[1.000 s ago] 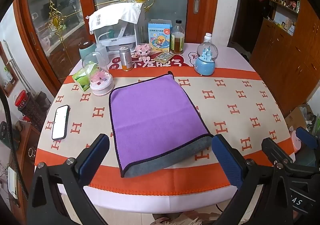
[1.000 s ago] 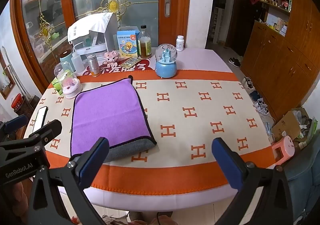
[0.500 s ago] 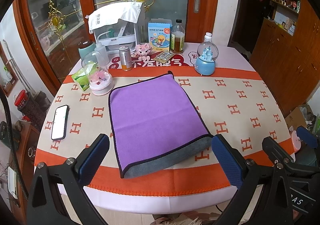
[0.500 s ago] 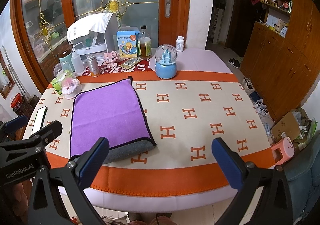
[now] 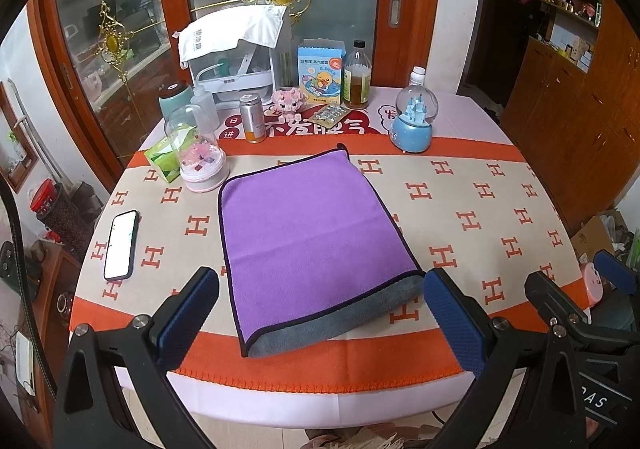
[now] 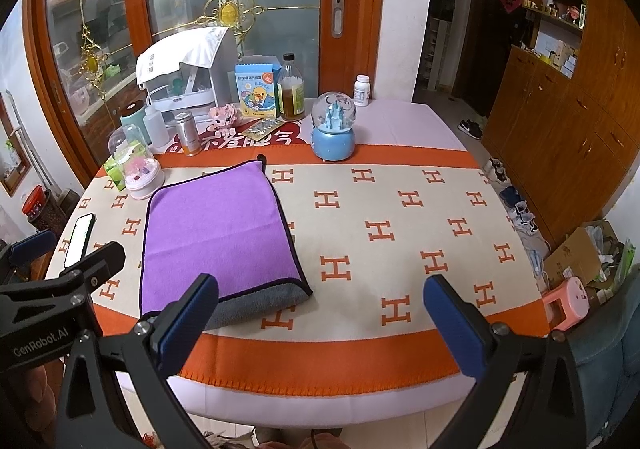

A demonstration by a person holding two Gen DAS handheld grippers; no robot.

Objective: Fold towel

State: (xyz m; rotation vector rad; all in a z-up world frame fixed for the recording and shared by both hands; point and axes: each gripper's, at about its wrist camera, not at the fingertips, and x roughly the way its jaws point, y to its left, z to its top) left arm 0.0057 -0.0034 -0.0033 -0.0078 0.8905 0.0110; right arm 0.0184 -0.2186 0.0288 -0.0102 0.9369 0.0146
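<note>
A purple towel (image 5: 308,233) with a grey underside lies folded flat on the patterned tablecloth, its grey fold edge toward me. It also shows in the right wrist view (image 6: 216,233), left of centre. My left gripper (image 5: 320,313) is open and empty, held back over the table's near edge, in front of the towel's fold. My right gripper (image 6: 320,321) is open and empty, to the right of the towel above the near edge. Neither touches the towel.
A phone (image 5: 121,245) lies left of the towel. A domed pink ornament (image 5: 198,153), tissue pack, can (image 5: 253,117), bottle (image 5: 357,75), box and blue snow globe (image 5: 414,121) stand along the back. A pink stool (image 6: 566,303) and cardboard box sit on the floor at right.
Both grippers have drifted very slightly; the towel has not moved and both stay open.
</note>
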